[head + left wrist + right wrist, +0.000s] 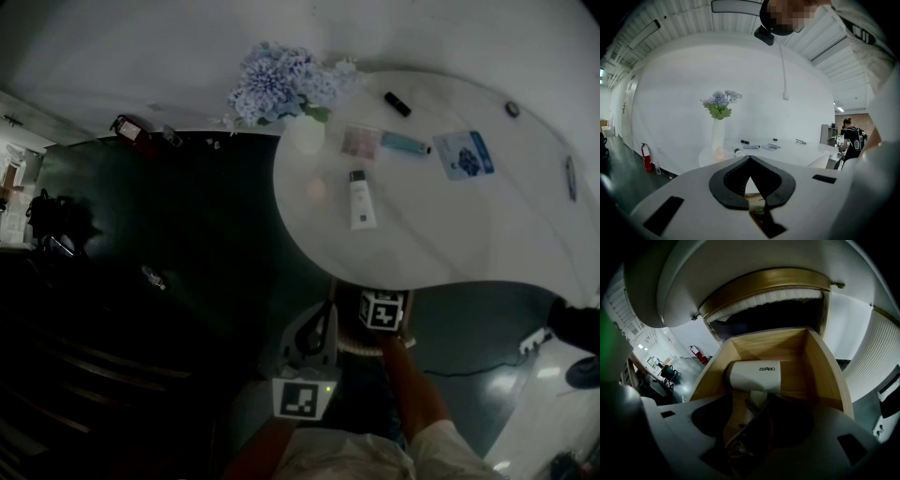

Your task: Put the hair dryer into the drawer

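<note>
The white hair dryer (754, 376) lies on its side in the open wooden drawer (820, 366), which sticks out from under the round white table (740, 268). Its handle and cord run back between the jaws of my right gripper (750, 423). Drawer floor shows between the left pad and the handle, so the jaws stand open around it. In the head view only the right gripper's marker cube (382, 310) shows, at the table's near edge. My left gripper (749, 158) is shut with nothing in it, level, beside the right one (317, 328).
On the table (487, 234) stand a vase of blue flowers (281, 84), a white tube (361, 202), a blue packet (464, 155) and small items. A fire extinguisher (131, 129) stands by the wall. A cable and power strip (532, 339) lie on the floor. A person (853, 138) stands far right.
</note>
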`<move>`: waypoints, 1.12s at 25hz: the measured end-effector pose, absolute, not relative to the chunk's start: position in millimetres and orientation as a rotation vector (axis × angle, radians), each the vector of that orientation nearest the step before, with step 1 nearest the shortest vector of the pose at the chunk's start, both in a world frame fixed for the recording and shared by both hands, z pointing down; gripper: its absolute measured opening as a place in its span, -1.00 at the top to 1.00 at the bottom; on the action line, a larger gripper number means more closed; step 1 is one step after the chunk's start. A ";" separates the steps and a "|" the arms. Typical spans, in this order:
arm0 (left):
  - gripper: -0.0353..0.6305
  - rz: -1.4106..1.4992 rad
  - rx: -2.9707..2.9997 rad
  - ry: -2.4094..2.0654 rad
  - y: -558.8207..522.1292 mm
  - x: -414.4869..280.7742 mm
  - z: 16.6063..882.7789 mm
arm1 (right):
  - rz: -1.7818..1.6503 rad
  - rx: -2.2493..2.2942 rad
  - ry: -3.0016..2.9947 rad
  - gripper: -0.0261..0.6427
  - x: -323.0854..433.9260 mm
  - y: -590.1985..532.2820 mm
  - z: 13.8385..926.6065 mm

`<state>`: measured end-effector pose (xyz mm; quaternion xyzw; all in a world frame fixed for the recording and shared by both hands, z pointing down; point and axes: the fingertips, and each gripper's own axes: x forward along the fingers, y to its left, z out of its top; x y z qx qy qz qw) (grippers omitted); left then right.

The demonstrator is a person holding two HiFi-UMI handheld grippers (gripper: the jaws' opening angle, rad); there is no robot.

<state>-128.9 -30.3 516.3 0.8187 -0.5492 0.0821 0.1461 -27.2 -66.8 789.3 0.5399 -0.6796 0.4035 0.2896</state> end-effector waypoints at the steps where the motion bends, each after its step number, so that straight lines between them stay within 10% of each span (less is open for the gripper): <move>1: 0.89 0.225 2.364 -1.583 -30.9 -128.5 513.9 | 1.062 1.433 -1.826 0.20 -29.3 -66.4 786.2; 28: 0.89 0.050 2.431 -1.663 -28.2 -140.0 449.2 | 0.961 1.423 -2.036 0.20 -46.2 -6.5 646.2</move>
